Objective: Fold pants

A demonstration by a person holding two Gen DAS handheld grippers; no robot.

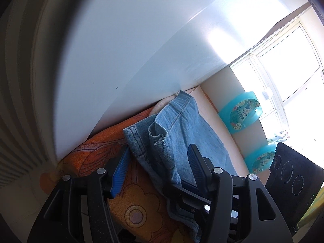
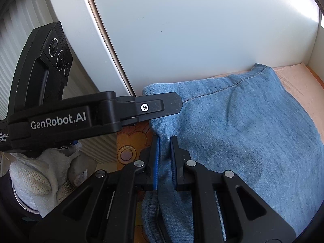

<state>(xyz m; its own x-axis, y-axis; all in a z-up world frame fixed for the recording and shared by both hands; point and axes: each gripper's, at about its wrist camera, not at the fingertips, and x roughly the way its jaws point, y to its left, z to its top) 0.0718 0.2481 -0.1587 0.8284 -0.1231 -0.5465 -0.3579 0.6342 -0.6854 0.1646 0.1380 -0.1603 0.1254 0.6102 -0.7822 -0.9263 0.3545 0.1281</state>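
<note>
Jeans (image 2: 243,125) are lying in a folded heap on an orange flowery sheet (image 1: 97,151), shoved right up against a white wall (image 1: 121,50). Right gripper (image 2: 163,158) has its jaws nearly together, pinching a fold of denim along the heap's left edge. Left gripper (image 1: 158,166) sits with its jaws well apart, straddling the hem end without squeezing it. A white-gloved hand (image 2: 44,174) holds that one.
</note>
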